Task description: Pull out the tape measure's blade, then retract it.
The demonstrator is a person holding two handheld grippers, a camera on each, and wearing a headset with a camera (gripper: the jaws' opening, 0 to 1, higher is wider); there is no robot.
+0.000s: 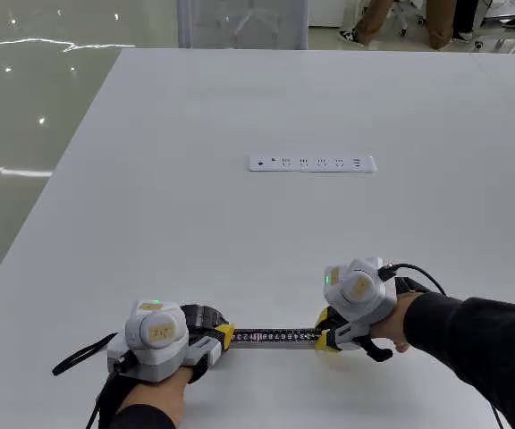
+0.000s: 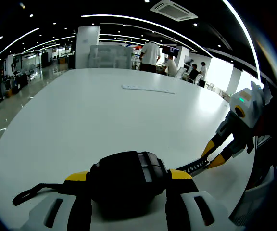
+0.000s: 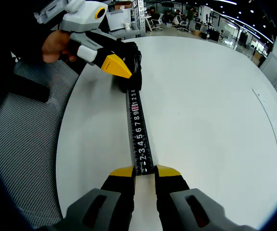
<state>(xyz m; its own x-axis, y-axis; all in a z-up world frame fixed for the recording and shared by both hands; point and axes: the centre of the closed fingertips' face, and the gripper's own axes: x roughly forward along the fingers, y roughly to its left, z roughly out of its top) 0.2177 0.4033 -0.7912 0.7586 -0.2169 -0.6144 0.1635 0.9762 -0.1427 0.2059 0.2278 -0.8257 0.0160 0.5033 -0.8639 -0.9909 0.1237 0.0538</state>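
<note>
**Right jaws.** The right gripper has its yellow-tipped jaws set narrow, pinching the free end of the blade. The low numbers of the scale lie just beyond the tips.

**Left jaws.** The left gripper has its jaws closed around the black case of the tape measure, one jaw on each flank.

**Blade.** The blade is partly drawn out. It runs straight from the case on the left to the right jaws, lying flat on the table with its printed face up.

**Case and strap.** The case rests on the table near the near edge, left of centre. A black strap trails from it further left across the surface.

**Hands.** A person's hand in a dark sleeve holds the right gripper. Another hand holds the left gripper from the near side.

**Surroundings.** A white power strip lies flat towards the middle of the table, well apart from both grippers. A mesh chair seat shows past the near edge of the table in the right gripper view. Glossy floor extends to the left of the table. Several people stand beyond the far end.
</note>
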